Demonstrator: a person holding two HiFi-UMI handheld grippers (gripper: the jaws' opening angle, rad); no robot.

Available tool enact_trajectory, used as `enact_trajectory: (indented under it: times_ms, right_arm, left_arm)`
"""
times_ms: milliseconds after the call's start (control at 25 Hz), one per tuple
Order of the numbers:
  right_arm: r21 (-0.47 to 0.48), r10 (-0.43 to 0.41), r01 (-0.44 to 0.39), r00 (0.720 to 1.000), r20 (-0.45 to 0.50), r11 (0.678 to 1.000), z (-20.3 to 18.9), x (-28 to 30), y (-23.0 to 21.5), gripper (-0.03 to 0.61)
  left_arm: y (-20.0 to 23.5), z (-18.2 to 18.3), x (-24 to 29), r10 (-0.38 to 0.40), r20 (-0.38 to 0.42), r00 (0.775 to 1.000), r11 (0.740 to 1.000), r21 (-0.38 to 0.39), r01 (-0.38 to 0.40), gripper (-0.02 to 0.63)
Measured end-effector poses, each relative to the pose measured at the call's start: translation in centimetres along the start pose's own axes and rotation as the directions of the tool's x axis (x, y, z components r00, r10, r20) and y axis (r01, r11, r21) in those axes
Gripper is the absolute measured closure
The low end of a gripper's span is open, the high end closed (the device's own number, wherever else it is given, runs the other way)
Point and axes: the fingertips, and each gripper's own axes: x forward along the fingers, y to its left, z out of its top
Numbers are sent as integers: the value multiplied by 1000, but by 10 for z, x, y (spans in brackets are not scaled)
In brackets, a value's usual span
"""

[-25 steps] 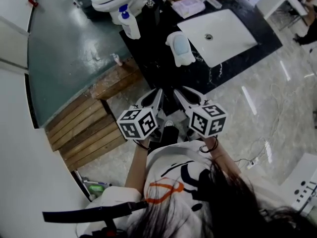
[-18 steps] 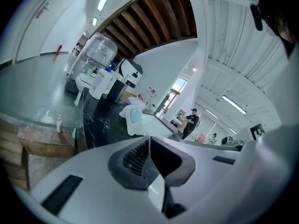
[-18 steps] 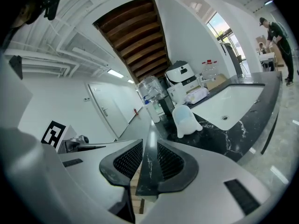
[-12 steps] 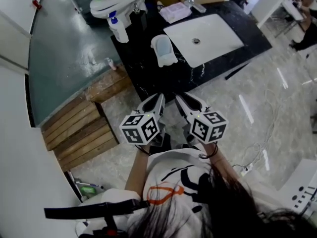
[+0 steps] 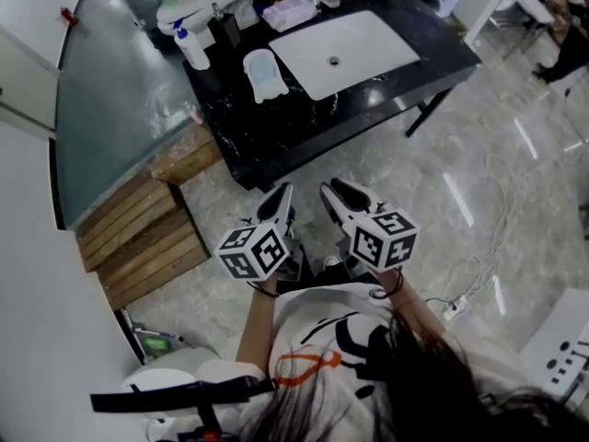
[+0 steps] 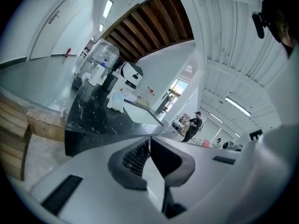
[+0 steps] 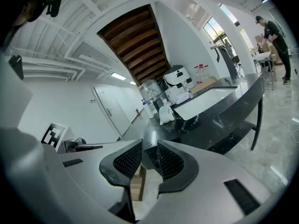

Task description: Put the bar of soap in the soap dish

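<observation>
White T-shirt [image 5: 317,313], black-orange print [image 5: 299,357]; dark wristband [image 5: 390,289]; grey left tool [image 5: 281,197], right tool [image 5: 333,191]; black-white marker cubes [image 5: 255,251].

**Camera stations: one head-mounted, two gripper-mounted**

The head view is taken from above the person, facing steeply down. The left gripper [image 5: 283,194] and right gripper [image 5: 329,191] are seen near, at lower centre. The black counter [image 5: 304,127] with its white basin [image 5: 345,49] is seen farther off, at the top. The left gripper view is taken low, along that gripper's own jaws, which fill the near foreground. In it the counter is seen almost edge-on, some way off, across its near left corner. The right gripper view is likewise taken along its own jaws, from just to the right, at a similar distance. Counter and basin are shared by all three views.
</observation>
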Motion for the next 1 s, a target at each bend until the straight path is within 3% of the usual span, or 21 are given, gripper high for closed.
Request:
enact_trajectory:
  times_ms: [200, 560, 1000]
  right_arm:
    - [11, 31, -31, 999, 7, 999, -13, -29, 3, 476]
    - [15, 71, -71, 997, 16, 997, -27, -49, 23, 476]
    - [6, 46, -46, 996, 72, 999, -36, -64, 66, 476]
  left_arm:
    - [-25, -27, -18, 15, -6, 1000, 1000, 18, -15, 598]
    - [-39, -39, -50, 35, 6, 999, 998, 47, -36, 598]
    - [-43, -38, -82, -33, -18, 999, 995, 94, 34, 598]
